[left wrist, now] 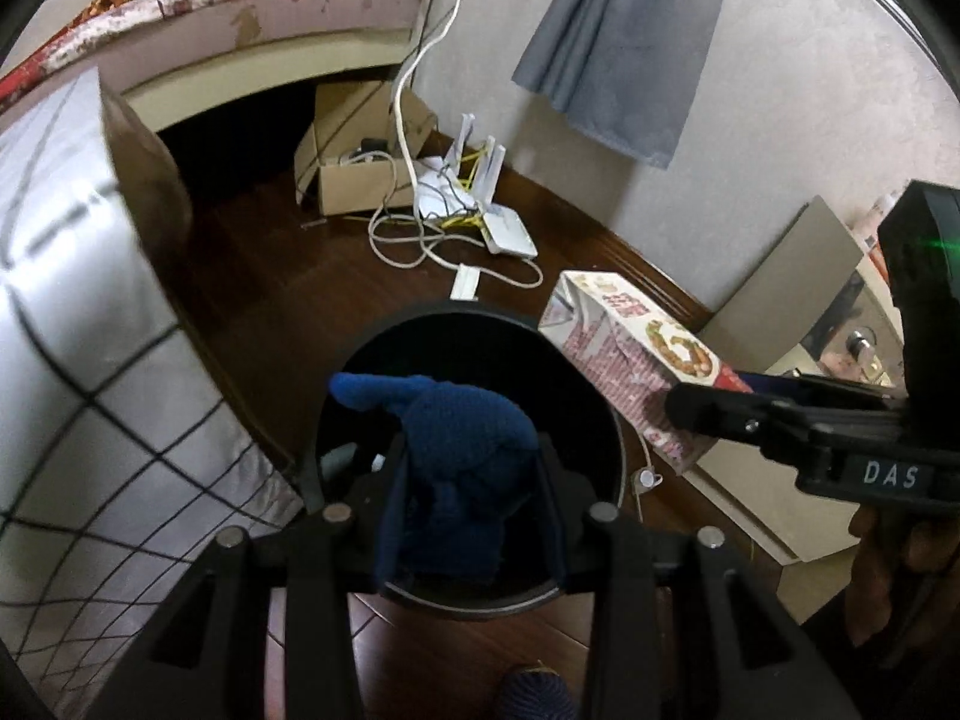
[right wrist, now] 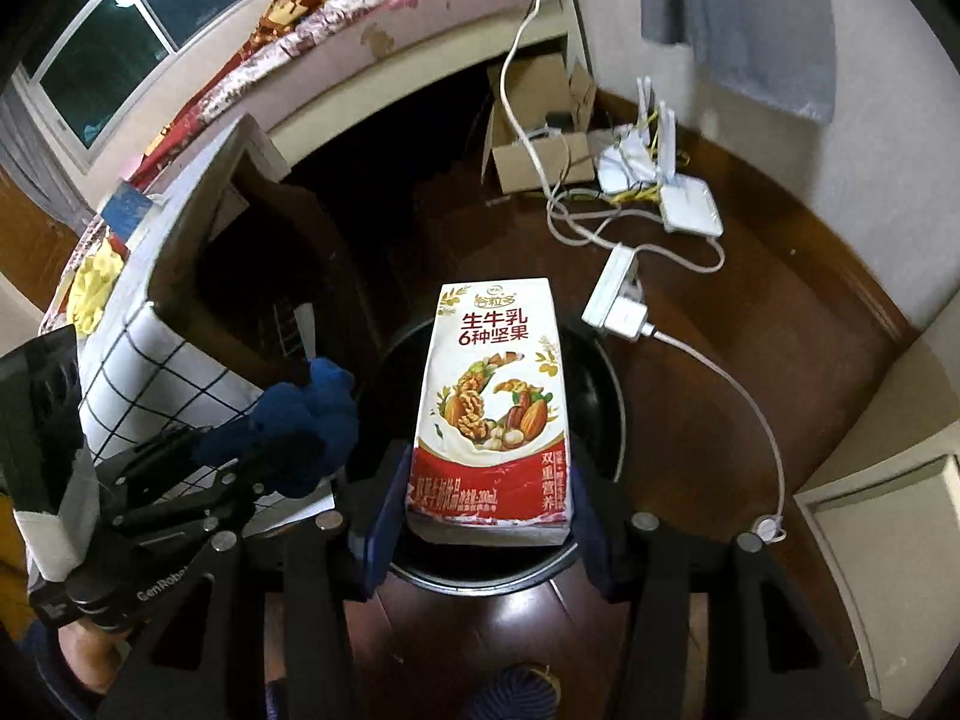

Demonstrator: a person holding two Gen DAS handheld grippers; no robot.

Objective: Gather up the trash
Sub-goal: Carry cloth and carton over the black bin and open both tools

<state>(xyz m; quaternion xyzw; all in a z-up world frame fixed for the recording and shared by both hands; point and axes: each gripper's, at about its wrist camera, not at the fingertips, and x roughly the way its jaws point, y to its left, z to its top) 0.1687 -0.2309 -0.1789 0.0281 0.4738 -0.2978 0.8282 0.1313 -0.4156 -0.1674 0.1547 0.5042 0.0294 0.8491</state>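
Left claw (left wrist: 474, 492) grips a dark blue knitted cloth (left wrist: 456, 438), right claw (right wrist: 480, 516) grips a white-red paper milk carton (right wrist: 495, 402); round black bin (right wrist: 606, 378) just below both, white cables (right wrist: 744, 396) lie beside

Dark wood floor (right wrist: 750, 360). Bed (right wrist: 360, 18) with patterned red cover at the far side; window (right wrist: 138, 18) dark beyond it. Cardboard box (right wrist: 534, 138) and white cables (right wrist: 600, 228) beside the bed, against a pale wall (left wrist: 750, 60).
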